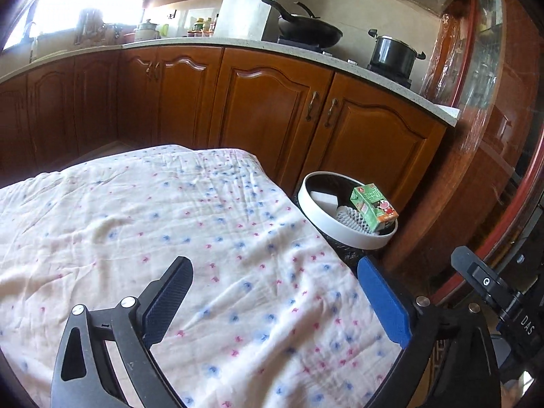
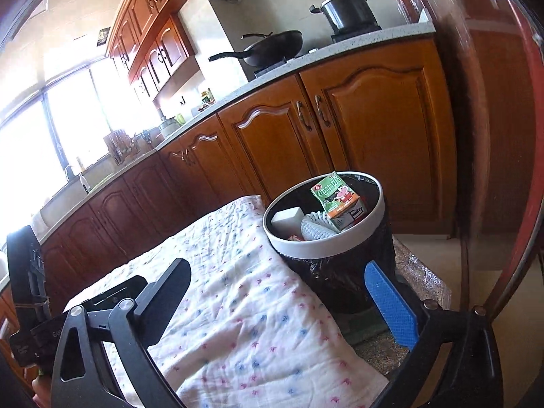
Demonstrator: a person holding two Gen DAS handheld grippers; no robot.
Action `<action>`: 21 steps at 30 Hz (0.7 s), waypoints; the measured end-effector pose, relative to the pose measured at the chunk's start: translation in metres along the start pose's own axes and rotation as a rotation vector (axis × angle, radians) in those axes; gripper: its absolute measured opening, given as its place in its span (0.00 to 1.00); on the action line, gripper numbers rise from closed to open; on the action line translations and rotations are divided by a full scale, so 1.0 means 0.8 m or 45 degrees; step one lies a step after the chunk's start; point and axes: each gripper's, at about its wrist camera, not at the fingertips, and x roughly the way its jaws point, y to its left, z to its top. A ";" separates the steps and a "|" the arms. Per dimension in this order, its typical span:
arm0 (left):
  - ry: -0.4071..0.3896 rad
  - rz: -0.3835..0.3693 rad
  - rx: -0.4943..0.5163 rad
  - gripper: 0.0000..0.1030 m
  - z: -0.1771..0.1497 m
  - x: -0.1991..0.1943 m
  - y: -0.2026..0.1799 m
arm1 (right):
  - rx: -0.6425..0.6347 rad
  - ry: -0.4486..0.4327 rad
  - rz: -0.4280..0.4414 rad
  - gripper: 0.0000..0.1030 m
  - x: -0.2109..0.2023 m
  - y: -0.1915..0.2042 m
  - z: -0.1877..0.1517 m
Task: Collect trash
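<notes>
My left gripper (image 1: 272, 292) has its jaws spread wide with nothing between them, hanging over the star-printed cloth (image 1: 170, 238) that covers the counter. My right gripper (image 2: 289, 292) is the same: jaws wide apart and empty, above the cloth (image 2: 244, 306) near its right edge.

Just past that right edge stands the trash bin (image 2: 326, 244), a white ring rim over a black bag liner (image 2: 340, 278), close against the counter's side. Inside it a green milk carton (image 2: 336, 200) sits tilted at the top on the far side, beside a white foam net sleeve (image 2: 314, 226) and a white block (image 2: 287, 219). From the left wrist view the bin (image 1: 340, 234) shows the same carton (image 1: 372, 207) leaning at its right side.

Beyond, a wok (image 1: 309, 29) and a lidded pot (image 1: 396, 52) rest on the stove above wooden cabinets (image 1: 272, 108).
</notes>
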 end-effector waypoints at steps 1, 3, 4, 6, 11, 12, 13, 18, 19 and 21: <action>-0.021 0.008 0.004 0.97 -0.001 -0.010 0.000 | -0.023 -0.010 -0.007 1.00 -0.006 0.007 0.001; -0.067 0.008 0.020 0.99 -0.006 -0.028 0.000 | -0.070 -0.034 -0.018 1.00 -0.020 0.020 0.005; -0.090 0.013 0.031 0.99 -0.009 -0.039 -0.001 | -0.091 -0.054 -0.024 1.00 -0.027 0.026 0.006; -0.120 0.042 0.059 0.99 -0.019 -0.054 -0.004 | -0.127 -0.111 -0.055 1.00 -0.042 0.035 0.005; -0.172 0.077 0.100 0.99 -0.057 -0.075 -0.006 | -0.184 -0.203 -0.136 1.00 -0.062 0.045 -0.015; -0.178 0.077 0.107 0.99 -0.064 -0.076 -0.007 | -0.190 -0.222 -0.146 1.00 -0.064 0.045 -0.019; -0.181 0.081 0.118 0.99 -0.071 -0.078 -0.009 | -0.191 -0.238 -0.151 1.00 -0.067 0.045 -0.024; -0.179 0.135 0.177 0.99 -0.093 -0.077 -0.012 | -0.188 -0.255 -0.139 1.00 -0.073 0.042 -0.040; -0.177 0.148 0.181 0.99 -0.095 -0.077 -0.013 | -0.190 -0.250 -0.142 1.00 -0.073 0.042 -0.042; -0.174 0.164 0.183 0.99 -0.098 -0.079 -0.013 | -0.195 -0.243 -0.141 1.00 -0.073 0.042 -0.047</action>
